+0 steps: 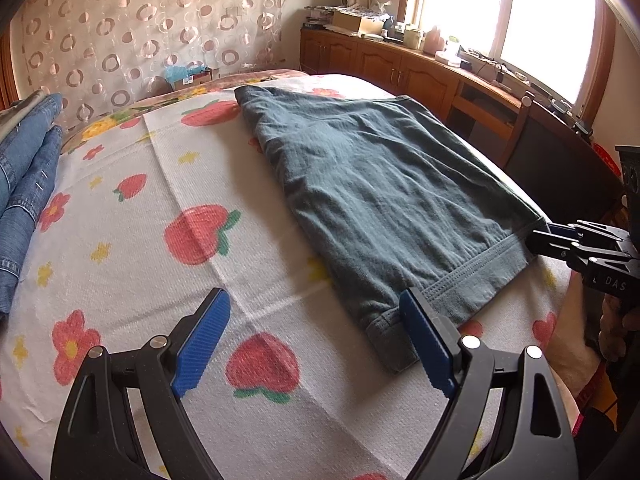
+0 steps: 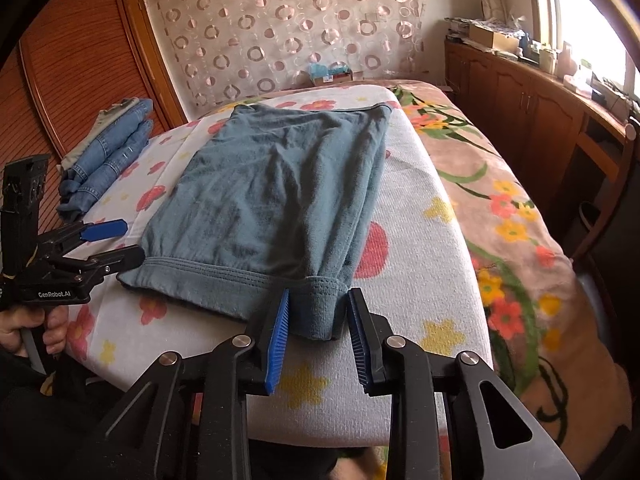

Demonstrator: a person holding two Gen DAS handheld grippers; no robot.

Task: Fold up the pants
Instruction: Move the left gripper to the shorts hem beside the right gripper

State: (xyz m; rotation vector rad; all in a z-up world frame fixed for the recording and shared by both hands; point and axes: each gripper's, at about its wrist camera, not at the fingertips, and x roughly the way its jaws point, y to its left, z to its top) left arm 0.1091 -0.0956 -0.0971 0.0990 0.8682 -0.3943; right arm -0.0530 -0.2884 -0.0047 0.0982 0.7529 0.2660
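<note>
Dark teal pants lie folded flat on a white flower-print cloth, cuffs toward me. My left gripper is open, its right finger beside the near cuff corner, holding nothing. It also shows in the right wrist view, open at the pants' left cuff corner. My right gripper is open, its jaws on either side of the ribbed cuff of the pants. It shows in the left wrist view at the far cuff corner.
Folded blue jeans lie at the cloth's left side, also visible in the left wrist view. A floral blanket covers the bed to the right. Wooden cabinets with clutter stand under the window.
</note>
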